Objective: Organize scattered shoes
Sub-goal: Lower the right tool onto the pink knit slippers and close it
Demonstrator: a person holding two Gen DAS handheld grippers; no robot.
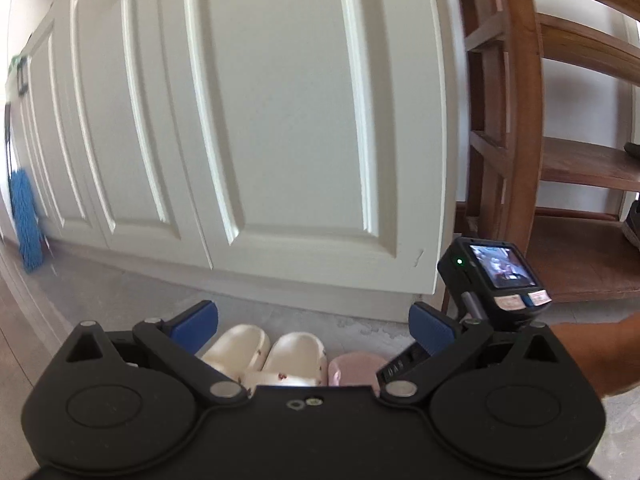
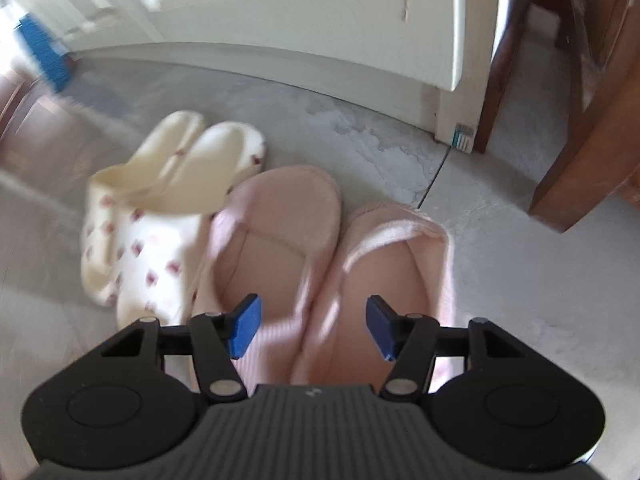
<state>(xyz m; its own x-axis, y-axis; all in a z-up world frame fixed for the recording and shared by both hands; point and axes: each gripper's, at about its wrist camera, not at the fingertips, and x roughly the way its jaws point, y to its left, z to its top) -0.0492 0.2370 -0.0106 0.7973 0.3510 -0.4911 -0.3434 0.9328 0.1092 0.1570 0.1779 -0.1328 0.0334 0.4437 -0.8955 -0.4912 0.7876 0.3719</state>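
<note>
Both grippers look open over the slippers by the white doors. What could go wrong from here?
1. The right gripper hangs open over the seam between the two pink slippers, so closing may catch both edges or neither.
2. The cream slippers touch the left pink one, so lifting it may drag them.
3. The right-wrist view is blurred, suggesting quick motion close to the floor.

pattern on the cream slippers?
Small reddish-pink motifs on the cream slippers; clearest in the right wrist view.

Two pink slippers [image 2: 320, 248] lie side by side, touching a cream patterned pair [image 2: 160, 216] beside them.
</note>
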